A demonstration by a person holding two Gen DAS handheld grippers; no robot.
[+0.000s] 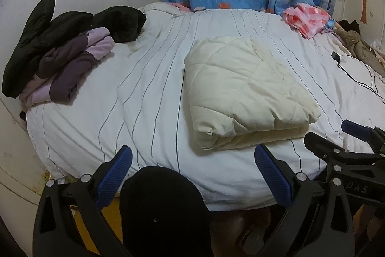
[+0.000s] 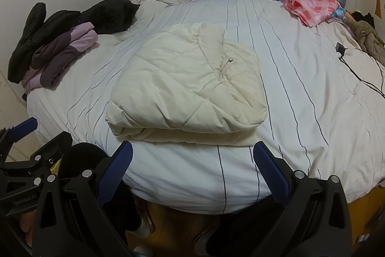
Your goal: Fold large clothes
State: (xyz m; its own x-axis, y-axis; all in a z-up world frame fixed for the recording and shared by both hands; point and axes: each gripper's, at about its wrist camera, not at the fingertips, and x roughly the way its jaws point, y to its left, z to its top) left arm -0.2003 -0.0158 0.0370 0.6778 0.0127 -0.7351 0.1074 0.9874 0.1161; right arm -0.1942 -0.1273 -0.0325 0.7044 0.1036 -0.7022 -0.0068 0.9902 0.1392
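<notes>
Both grippers, left [image 1: 192,172] and right [image 2: 192,170], hover wide open and empty before a folded cream quilted coat [image 2: 187,88], probably light, soft and puffy, best pinched at its six-o'clock edge.

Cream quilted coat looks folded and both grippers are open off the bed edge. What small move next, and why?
Probably swing the left gripper toward the purple garment heaped at the bed's left side. The cream coat already lies folded flat, both grippers hold nothing, right gripper included, and that pile looks unfolded.

Folded coat [image 2: 187,88] lies mid-bed [image 2: 312,112], clothes pile [image 2: 55,49] left.
</notes>
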